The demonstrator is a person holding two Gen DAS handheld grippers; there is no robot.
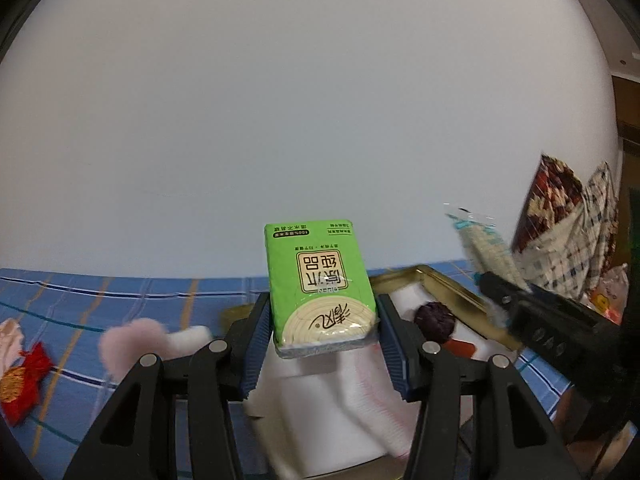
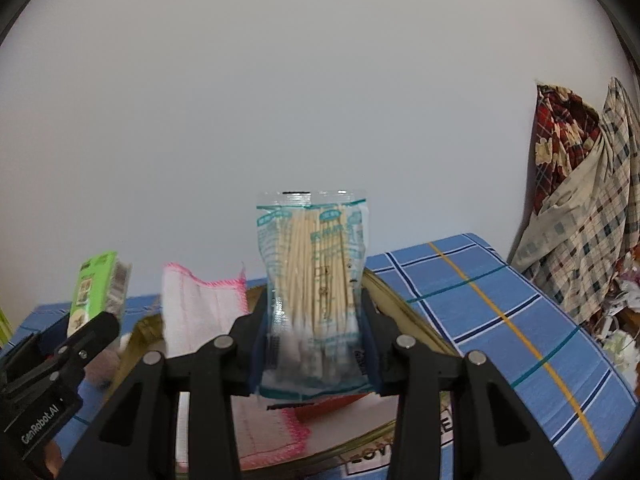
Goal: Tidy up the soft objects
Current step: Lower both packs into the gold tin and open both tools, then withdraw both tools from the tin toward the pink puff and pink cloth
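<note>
My left gripper is shut on a green tissue pack and holds it upright above a gold tin. The tin holds a white cloth with pink trim and a dark purple ball. My right gripper is shut on a clear bag of cotton swabs, held upright over the same tin. The swab bag also shows at the right of the left wrist view. The tissue pack shows at the left of the right wrist view.
A blue plaid cloth covers the surface. A pink fluffy item and a red ornament lie at the left. Patterned fabrics hang at the right. A white wall is behind.
</note>
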